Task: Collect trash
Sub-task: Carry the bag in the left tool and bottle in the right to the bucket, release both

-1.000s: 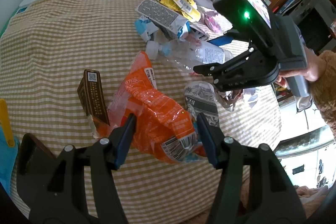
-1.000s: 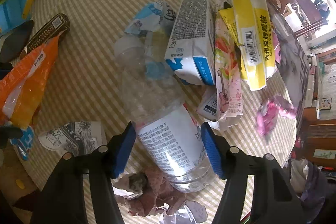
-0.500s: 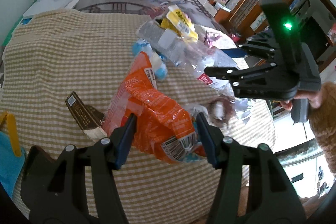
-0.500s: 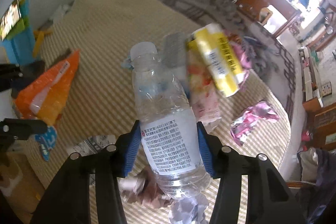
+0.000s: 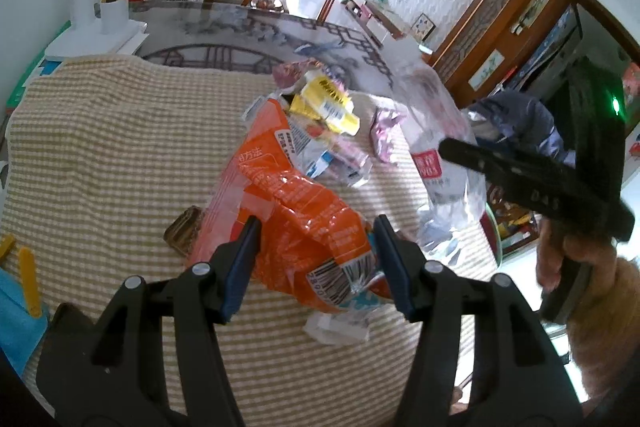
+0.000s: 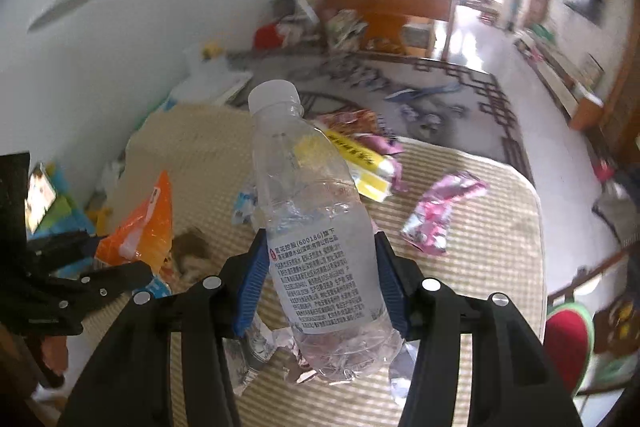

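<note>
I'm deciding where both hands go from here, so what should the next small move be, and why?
Probably carry both pieces off the table toward wherever the trash goes; no bin shows. The right gripper is shut on the plastic bottle, held above the cloth, and the left gripper is shut on the orange bag.

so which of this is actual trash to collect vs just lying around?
Trash:
- bottle, in right gripper
- orange bag, in left gripper
- yellow wrapper
- pink wrapper
- brown box

Lying around:
- checked cloth
- yellow clips
- white tray
</note>
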{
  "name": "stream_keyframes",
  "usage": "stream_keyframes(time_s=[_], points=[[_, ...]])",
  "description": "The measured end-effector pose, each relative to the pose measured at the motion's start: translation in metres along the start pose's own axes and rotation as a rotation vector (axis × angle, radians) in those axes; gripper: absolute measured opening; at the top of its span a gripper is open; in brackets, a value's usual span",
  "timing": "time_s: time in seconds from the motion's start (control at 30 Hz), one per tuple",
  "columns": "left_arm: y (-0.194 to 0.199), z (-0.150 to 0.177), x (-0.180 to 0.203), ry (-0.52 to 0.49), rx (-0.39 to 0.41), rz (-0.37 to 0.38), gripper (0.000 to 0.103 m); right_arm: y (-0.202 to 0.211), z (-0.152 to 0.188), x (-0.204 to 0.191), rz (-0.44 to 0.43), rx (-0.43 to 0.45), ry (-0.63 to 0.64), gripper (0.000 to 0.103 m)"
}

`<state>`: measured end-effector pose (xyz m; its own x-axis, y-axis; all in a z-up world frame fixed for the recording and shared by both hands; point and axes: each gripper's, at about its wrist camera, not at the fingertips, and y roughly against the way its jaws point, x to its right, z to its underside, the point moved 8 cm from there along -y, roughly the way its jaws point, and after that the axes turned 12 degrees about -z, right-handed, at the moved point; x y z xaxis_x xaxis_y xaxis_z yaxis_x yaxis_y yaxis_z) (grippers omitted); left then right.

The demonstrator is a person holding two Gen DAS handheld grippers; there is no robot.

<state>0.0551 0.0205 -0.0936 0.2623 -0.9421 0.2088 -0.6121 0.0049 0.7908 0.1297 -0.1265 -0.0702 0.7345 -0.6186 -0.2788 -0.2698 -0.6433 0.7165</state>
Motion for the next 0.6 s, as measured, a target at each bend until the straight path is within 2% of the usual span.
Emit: stream_keyframes(time_s=[0.2, 0.4, 0.6], points=[[-0.008, -0.008, 0.024, -0.001, 0.005, 0.022, 0.055, 0.021, 0.020, 0.027, 0.037, 0.050, -0.099, 0.051], [-0.017, -0.007, 0.060, -0.010, -0.007, 0.039, 0.055, 0.037, 0.044, 0.067, 0.061, 0.042, -0.193, 0.051], [-0.033, -0.015, 0.115, -0.062, -0.007, 0.074, 0.056, 0.061, 0.059, 0.107, 0.085, 0.049, -0.242, 0.051]])
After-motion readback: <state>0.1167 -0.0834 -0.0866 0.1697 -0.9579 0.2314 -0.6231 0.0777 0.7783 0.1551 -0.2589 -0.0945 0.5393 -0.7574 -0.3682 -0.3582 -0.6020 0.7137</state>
